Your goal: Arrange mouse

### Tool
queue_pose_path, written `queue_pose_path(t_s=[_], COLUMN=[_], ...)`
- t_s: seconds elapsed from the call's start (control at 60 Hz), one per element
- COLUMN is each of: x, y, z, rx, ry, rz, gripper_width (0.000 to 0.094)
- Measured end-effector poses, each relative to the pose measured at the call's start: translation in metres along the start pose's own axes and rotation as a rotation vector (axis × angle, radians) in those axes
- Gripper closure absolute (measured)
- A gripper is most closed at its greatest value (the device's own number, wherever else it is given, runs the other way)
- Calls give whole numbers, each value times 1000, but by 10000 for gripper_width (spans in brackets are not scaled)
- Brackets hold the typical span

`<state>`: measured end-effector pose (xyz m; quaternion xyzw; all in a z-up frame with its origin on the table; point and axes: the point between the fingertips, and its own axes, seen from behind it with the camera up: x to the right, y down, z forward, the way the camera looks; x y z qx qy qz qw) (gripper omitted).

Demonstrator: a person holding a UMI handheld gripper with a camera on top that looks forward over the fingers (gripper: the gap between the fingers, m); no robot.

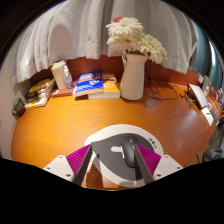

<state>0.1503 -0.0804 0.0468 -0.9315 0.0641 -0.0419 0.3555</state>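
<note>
Currently mouse (130, 157) on grey pad (112, 140), between open jaws (113, 160), gaps either side.

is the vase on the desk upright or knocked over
Upright: the white vase stands on its base on the desk, flowers pointing up, well beyond the gripper.

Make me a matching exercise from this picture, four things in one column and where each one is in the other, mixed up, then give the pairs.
Things:
1. mouse
2. vase
3. blue book
4. mouse pad

Places:
A. left of the vase, on the desk
B. under the mouse
C. between the fingers of the gripper
D. beyond the mouse pad, holding white flowers

Pairs: 1-C, 2-D, 3-A, 4-B
</note>
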Motion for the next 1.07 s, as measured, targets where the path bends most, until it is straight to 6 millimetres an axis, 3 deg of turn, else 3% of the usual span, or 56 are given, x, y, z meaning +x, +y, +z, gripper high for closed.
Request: queue_pose_path(t_s=[0.2,0.333,0.483,0.6,0.75,1.067], x=[-111,-180,-231,-254,-267,-274], y=[4,-17,-43,-57,-70,-77], z=[-53,-99,-145,-174,-201,-226], rx=[10,75,157,207,258,293], ry=[-88,-129,-135,-143,-134,-121], rz=[-17,-25,-15,-9,-25,-60], gripper_width=[71,71,73,75,77,78])
